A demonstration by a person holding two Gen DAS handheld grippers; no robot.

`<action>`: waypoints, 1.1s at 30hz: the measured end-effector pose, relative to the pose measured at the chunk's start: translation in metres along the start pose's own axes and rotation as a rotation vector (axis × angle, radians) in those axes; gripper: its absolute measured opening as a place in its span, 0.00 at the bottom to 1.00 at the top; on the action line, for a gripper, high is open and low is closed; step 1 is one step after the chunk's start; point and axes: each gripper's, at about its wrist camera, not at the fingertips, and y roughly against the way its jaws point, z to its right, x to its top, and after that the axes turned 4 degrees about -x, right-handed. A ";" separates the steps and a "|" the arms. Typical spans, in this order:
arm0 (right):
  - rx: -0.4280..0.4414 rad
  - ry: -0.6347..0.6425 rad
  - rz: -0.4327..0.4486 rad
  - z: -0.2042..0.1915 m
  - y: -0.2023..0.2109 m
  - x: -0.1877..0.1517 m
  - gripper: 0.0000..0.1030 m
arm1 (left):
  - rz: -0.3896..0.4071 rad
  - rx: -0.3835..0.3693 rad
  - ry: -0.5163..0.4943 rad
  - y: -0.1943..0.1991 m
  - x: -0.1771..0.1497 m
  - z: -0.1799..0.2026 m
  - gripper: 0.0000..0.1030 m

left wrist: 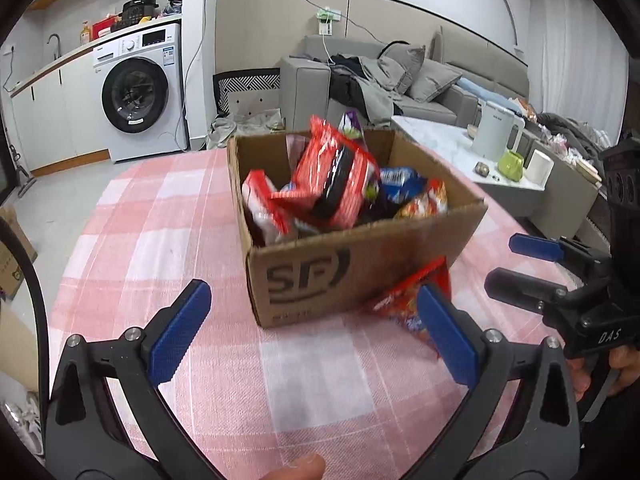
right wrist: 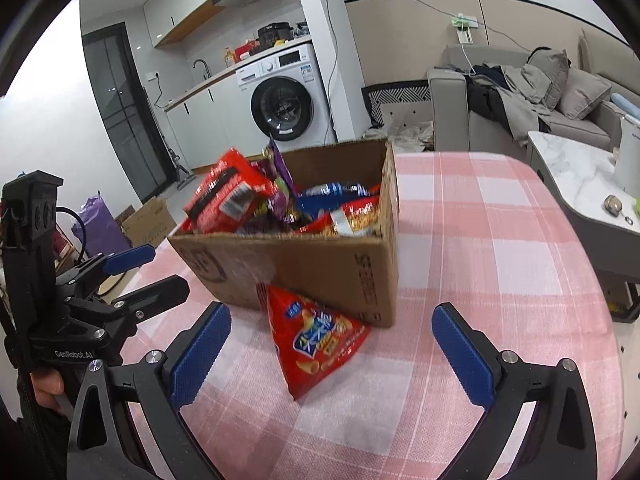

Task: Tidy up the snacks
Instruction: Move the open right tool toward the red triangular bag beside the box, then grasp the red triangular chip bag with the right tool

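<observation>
A brown cardboard box [left wrist: 360,264] marked SF stands on the pink checked tablecloth [left wrist: 168,216], filled with several snack packs, mostly red, blue and purple [left wrist: 340,176]. It also shows in the right wrist view [right wrist: 320,264]. A red triangular snack bag [right wrist: 316,340] lies on the cloth against the box's near side; it shows partly behind my left finger in the left wrist view [left wrist: 404,300]. My left gripper [left wrist: 316,336] is open and empty, in front of the box. My right gripper [right wrist: 332,356] is open and empty, with the red bag between and just beyond its fingers.
A marble coffee table [left wrist: 444,140] with a white kettle [left wrist: 494,132] stands to the right, beyond the table edge. A grey sofa [left wrist: 424,80] and a washing machine [left wrist: 140,92] are at the back. Cardboard boxes and a purple bag [right wrist: 96,224] sit on the floor at the left.
</observation>
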 end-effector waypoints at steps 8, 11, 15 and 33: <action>0.004 -0.007 -0.088 0.003 -0.027 -0.010 0.99 | -0.051 0.007 0.003 -0.015 -0.015 0.004 0.99; 0.010 0.002 -0.115 0.000 -0.035 -0.013 0.99 | -0.060 0.003 -0.005 -0.018 -0.019 0.002 0.99; -0.001 0.033 -0.141 -0.010 -0.047 -0.013 0.99 | -0.079 0.000 -0.005 -0.024 -0.021 -0.003 0.95; -0.063 0.092 -0.198 -0.031 -0.090 -0.015 0.67 | -0.185 -0.004 0.023 -0.062 -0.032 -0.026 0.48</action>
